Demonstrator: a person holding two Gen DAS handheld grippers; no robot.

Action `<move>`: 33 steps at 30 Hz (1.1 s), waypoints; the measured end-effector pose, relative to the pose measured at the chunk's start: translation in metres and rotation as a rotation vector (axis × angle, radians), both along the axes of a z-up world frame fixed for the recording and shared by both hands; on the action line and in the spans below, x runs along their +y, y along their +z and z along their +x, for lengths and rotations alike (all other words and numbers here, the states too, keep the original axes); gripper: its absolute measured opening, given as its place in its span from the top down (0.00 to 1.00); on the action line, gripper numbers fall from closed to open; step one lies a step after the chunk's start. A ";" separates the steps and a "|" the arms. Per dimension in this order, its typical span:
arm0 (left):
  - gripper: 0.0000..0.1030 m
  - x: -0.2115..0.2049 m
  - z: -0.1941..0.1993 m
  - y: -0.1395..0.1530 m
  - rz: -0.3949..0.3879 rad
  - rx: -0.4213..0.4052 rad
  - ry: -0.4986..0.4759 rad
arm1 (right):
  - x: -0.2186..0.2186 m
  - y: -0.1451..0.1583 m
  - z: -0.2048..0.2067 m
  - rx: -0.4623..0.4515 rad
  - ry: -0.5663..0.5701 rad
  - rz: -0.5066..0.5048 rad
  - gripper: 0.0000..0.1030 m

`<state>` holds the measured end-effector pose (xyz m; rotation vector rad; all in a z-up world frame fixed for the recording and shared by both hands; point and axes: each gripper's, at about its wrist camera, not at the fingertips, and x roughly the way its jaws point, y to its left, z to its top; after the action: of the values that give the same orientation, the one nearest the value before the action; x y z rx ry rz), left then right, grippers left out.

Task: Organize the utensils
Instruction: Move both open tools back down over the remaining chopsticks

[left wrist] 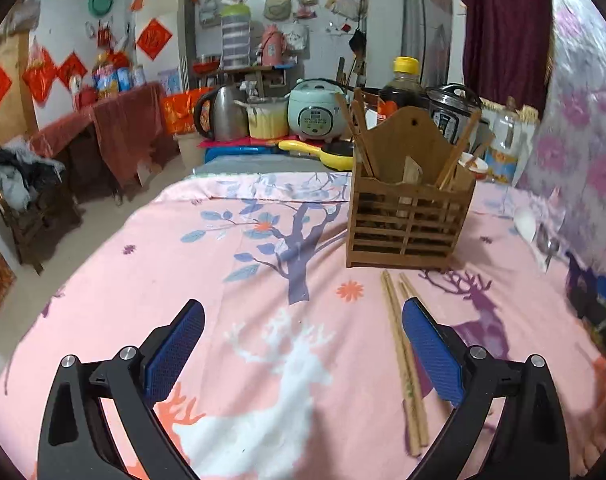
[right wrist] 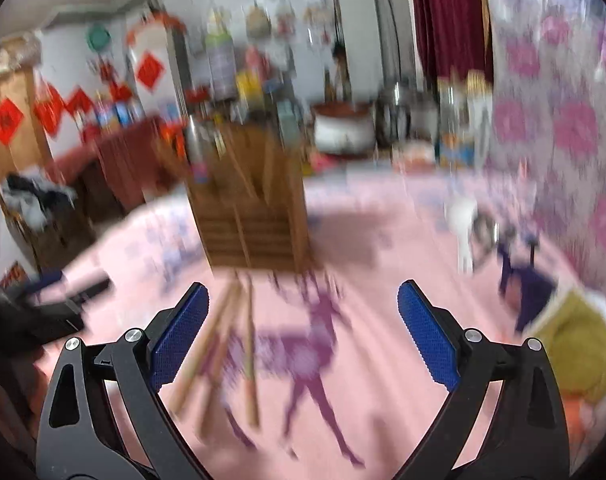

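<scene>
A wooden slatted utensil holder stands on the pink tablecloth with several chopsticks leaning inside it. More wooden chopsticks lie loose on the cloth in front of it, just left of the right finger of my left gripper. That gripper is open and holds nothing. The right wrist view is blurred. There the holder stands ahead and the loose chopsticks lie near the left finger of my right gripper, which is also open and empty. White spoons lie at the right.
A purple-flowered wall borders the table on the right. Behind the holder stand a kettle, a rice cooker, a sauce bottle and a pressure cooker. A yellow-green cloth lies at the right in the right wrist view.
</scene>
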<state>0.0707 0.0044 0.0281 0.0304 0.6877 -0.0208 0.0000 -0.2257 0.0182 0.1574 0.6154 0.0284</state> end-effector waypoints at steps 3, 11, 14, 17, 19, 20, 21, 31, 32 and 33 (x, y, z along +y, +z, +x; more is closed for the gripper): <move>0.06 -0.008 -0.004 -0.003 0.064 -0.017 -0.009 | -0.006 -0.017 0.006 0.084 0.042 0.077 0.10; 0.06 -0.016 0.006 -0.011 0.084 0.036 -0.033 | 0.016 -0.028 0.012 0.154 0.085 -0.016 0.10; 0.06 -0.023 0.006 -0.016 0.121 0.035 -0.043 | 0.020 -0.031 0.011 0.158 0.080 -0.056 0.10; 0.05 -0.029 0.007 -0.020 0.156 0.044 -0.052 | 0.017 -0.033 0.012 0.170 0.064 -0.063 0.10; 0.05 -0.031 0.007 -0.023 0.168 0.048 -0.056 | 0.014 -0.037 0.015 0.187 0.061 -0.050 0.10; 0.05 -0.032 0.007 -0.024 0.172 0.049 -0.057 | 0.013 -0.039 0.016 0.196 0.061 -0.045 0.10; 0.05 -0.032 0.007 -0.024 0.177 0.050 -0.057 | 0.012 -0.042 0.017 0.211 0.062 -0.042 0.10; 0.05 -0.033 0.013 -0.031 0.180 0.094 -0.072 | 0.014 -0.052 0.023 0.260 0.065 -0.050 0.10; 0.05 -0.031 0.017 -0.034 0.172 0.115 -0.073 | 0.014 -0.053 0.023 0.264 0.066 -0.049 0.10; 0.05 -0.029 0.020 -0.037 0.163 0.133 -0.074 | 0.014 -0.054 0.024 0.266 0.065 -0.050 0.10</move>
<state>0.0907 -0.0247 -0.0085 0.2121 0.8196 -0.0379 0.0235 -0.2118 -0.0357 0.0933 0.8855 0.0556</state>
